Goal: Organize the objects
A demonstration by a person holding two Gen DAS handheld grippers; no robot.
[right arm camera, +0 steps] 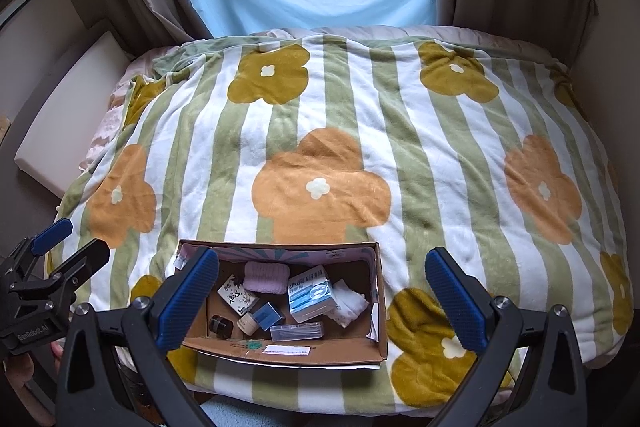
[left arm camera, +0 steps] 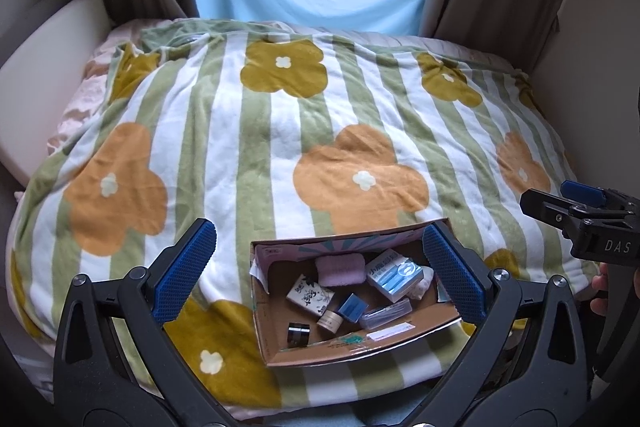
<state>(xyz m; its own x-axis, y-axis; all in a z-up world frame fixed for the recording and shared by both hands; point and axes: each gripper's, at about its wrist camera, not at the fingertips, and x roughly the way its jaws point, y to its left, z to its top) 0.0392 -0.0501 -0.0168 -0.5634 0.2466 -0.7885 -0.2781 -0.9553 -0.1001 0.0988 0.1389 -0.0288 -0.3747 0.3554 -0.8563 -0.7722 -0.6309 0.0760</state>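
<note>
Holding both the left claw [left arm camera: 320, 275] and right claw [right arm camera: 320, 301] released and empty, you hover over the cardboard box [right arm camera: 312, 351] on the bed [right arm camera: 420, 155], probably choosing an item.

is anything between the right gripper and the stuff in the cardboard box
Nothing visible blocks it. The open right gripper hangs above the open-topped brown cardboard box on the flower-patterned striped blanket. The pink ribbed pouch, blue and white carton and small black jar lie uncovered inside. The left gripper is off to the side.
</note>
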